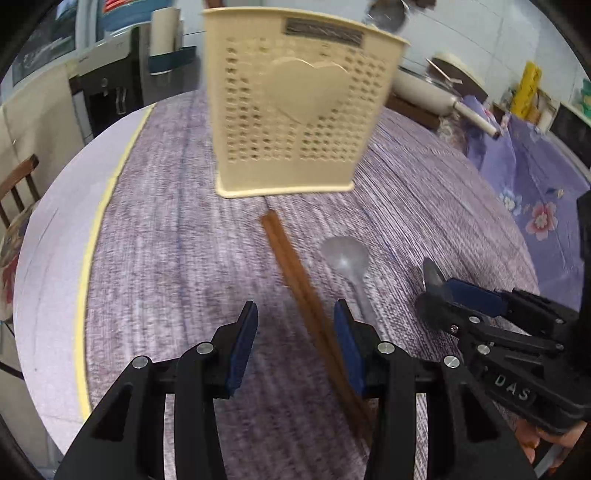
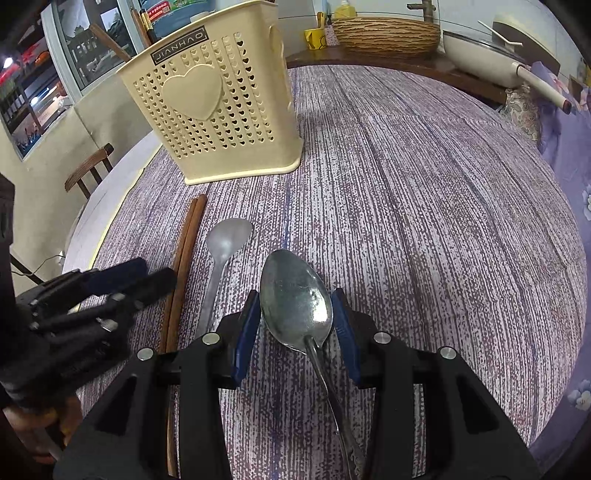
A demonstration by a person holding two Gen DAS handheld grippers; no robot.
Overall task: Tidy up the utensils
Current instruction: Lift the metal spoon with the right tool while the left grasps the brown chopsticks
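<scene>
A cream perforated utensil caddy (image 1: pixel 295 110) (image 2: pixel 214 110) with a heart on its side stands upright on the purple woven tablecloth. In front of it lie a pair of brown chopsticks (image 1: pixel 291 266) (image 2: pixel 184 251) and a pale grey spoon (image 1: pixel 345 254) (image 2: pixel 227 240). My left gripper (image 1: pixel 295 328) (image 2: pixel 147 275) is open and straddles the chopsticks, which run close to its right pad. My right gripper (image 2: pixel 295 325) (image 1: pixel 443 295) is shut on the bowl of a larger metal spoon (image 2: pixel 295 295) (image 1: pixel 432 275). That spoon's handle runs back beneath the gripper.
The round table's edge (image 1: pixel 55 258) curves along the left, with a wooden chair (image 2: pixel 88 170) beyond it. At the back stand a wicker basket (image 2: pixel 388 35), a yellow mug (image 2: pixel 314 37) and a cream pan (image 2: pixel 491 55). A floral cloth (image 1: pixel 535 184) lies to the right.
</scene>
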